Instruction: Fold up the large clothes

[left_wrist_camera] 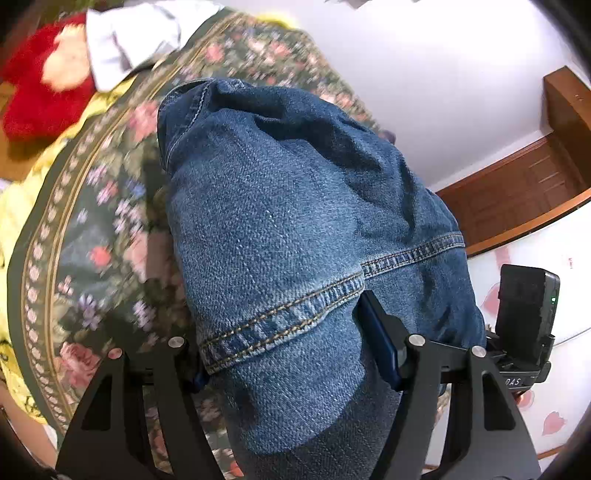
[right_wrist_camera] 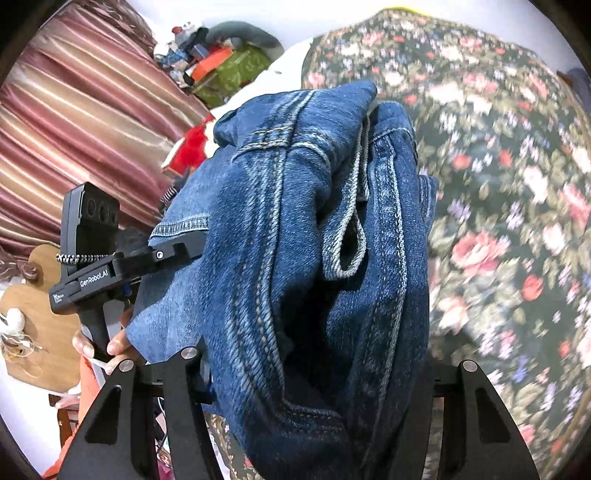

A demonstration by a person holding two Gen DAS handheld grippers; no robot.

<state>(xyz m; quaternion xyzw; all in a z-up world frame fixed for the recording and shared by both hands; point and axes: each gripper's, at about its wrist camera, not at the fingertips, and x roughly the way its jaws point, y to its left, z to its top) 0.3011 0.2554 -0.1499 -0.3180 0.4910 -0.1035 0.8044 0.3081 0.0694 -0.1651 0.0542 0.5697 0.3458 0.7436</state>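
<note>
A pair of blue jeans [left_wrist_camera: 280,221] is bundled in thick folds and held up above a floral bedspread [left_wrist_camera: 92,221]. My left gripper [left_wrist_camera: 291,354] is shut on the jeans near a stitched hem; the cloth fills the gap between its fingers. In the right wrist view the jeans [right_wrist_camera: 303,258] drape over my right gripper [right_wrist_camera: 317,373], which is shut on the bunched denim with its fingertips hidden by cloth. The left gripper's body [right_wrist_camera: 110,266] shows at the left of the right wrist view, clamped on the same garment.
The floral bedspread [right_wrist_camera: 498,184] covers the bed below. A red plush item [left_wrist_camera: 40,85] and white cloth [left_wrist_camera: 136,33] lie at its far end. A wooden headboard [left_wrist_camera: 524,192] and white wall stand to the right. A striped curtain [right_wrist_camera: 74,129] and cluttered items [right_wrist_camera: 221,62] are beyond.
</note>
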